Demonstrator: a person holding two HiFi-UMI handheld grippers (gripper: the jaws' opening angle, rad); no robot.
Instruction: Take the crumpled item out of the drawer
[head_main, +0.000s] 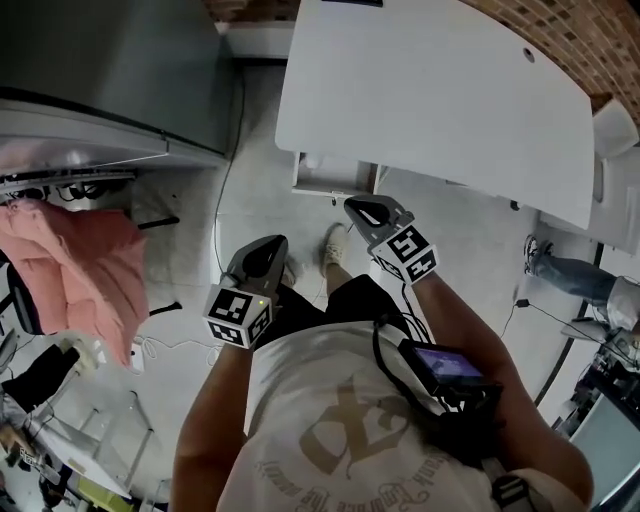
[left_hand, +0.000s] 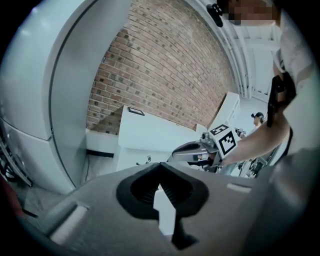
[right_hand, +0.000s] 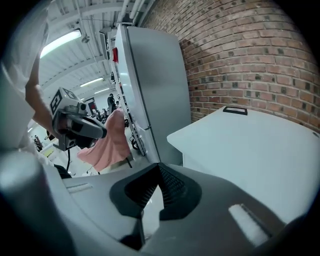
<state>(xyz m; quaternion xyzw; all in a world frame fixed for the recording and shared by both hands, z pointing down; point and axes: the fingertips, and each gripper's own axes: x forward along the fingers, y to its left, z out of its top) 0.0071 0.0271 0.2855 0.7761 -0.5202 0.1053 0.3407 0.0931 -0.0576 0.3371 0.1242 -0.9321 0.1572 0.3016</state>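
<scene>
One drawer is showing under the near edge of the one white desk, upper centre of the head view; its crumpled item is too hidden to tell. Two grippers are pointing toward it, the left gripper and the right gripper, both with jaws clenched on nothing. One pink cloth is hanging at the left.

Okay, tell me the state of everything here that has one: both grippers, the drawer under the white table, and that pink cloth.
left gripper: shut, nothing between the jaws.
right gripper: shut, nothing between the jaws.
drawer: looks shut; none of its inside shows.
pink cloth: hanging, draped in loose folds.
</scene>
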